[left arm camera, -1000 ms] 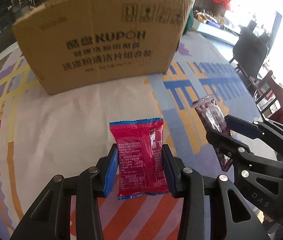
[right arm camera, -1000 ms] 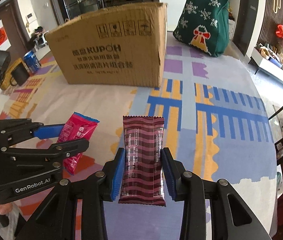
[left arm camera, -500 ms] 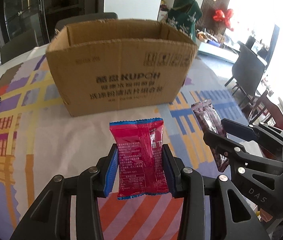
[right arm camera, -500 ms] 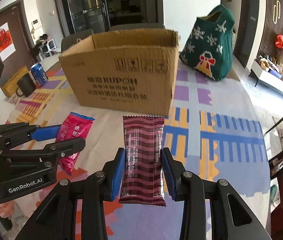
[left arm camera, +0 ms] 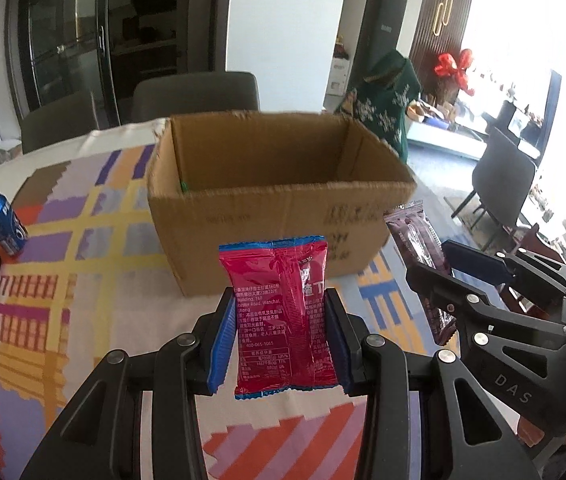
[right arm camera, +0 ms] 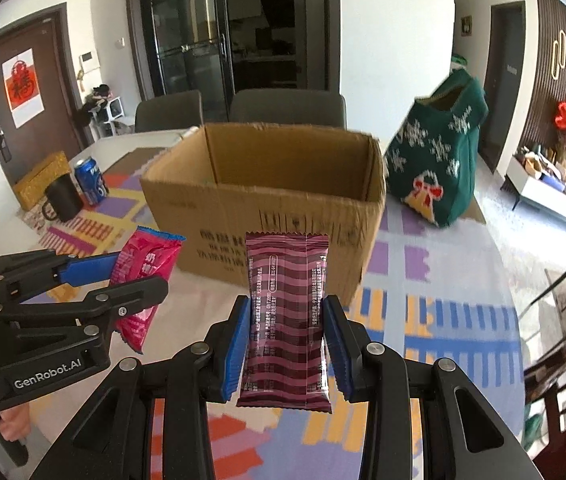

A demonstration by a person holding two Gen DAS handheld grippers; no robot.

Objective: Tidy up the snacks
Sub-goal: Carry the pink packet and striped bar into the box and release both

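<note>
**Carrying two snack packs toward the open box**

Looking through the left wrist view first: left gripper (left arm camera: 279, 336) has its fingers pinching the red snack pack (left arm camera: 283, 316) by both side edges, pack upright and off the tabletop (left arm camera: 43, 312); cardboard box (left arm camera: 275, 216) sits just beyond, top open, inside mostly bare from here; right gripper (left arm camera: 439, 276) alongside.

Right wrist view: right gripper's fingers are clamped on the striped maroon pack (right arm camera: 285, 320), also upright and in the air; box straight ahead.

My take: get both packs clear above the near wall before going forward; keep the two grippers apart so they don't bump; let go only once each pack is over the opening.
</note>
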